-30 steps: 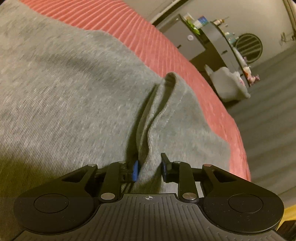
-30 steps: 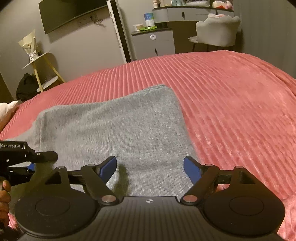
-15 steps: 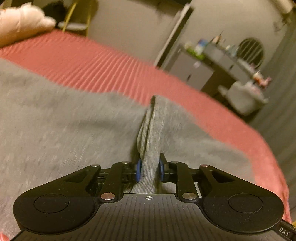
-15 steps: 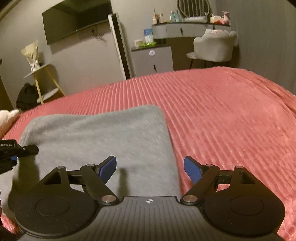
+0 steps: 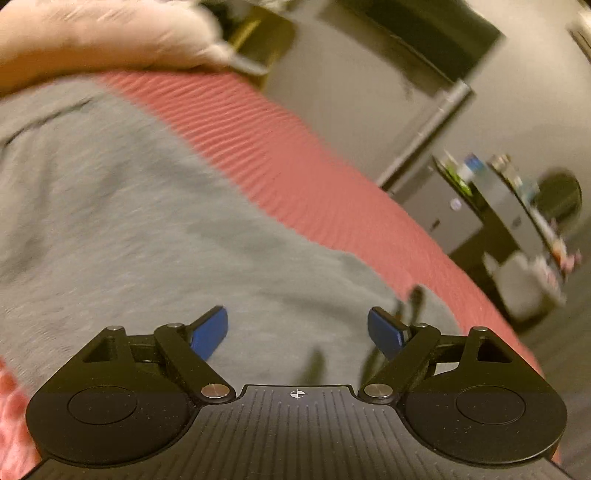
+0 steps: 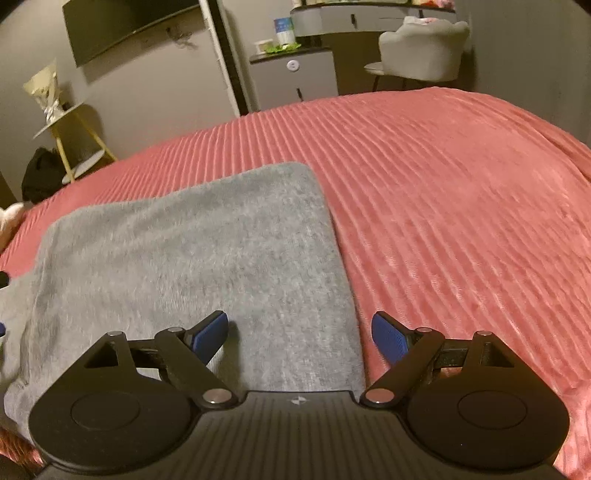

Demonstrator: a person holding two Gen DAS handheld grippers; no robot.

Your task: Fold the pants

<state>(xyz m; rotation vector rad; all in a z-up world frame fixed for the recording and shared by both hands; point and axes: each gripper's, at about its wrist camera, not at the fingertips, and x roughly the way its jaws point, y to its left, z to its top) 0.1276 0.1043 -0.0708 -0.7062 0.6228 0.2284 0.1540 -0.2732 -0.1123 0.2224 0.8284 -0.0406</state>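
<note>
Left tool (image 5: 297, 328) just spread, nothing pinched | right tool (image 6: 300, 334) spread | pants (image 6: 192, 258) flat below both

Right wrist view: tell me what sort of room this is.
Most likely a bedroom: a bed with a red ribbed bedspread, a wall-mounted TV, and a vanity desk with a padded chair.

Grey pants (image 6: 192, 258) folded flat; on red bedspread (image 6: 461, 206).
</note>
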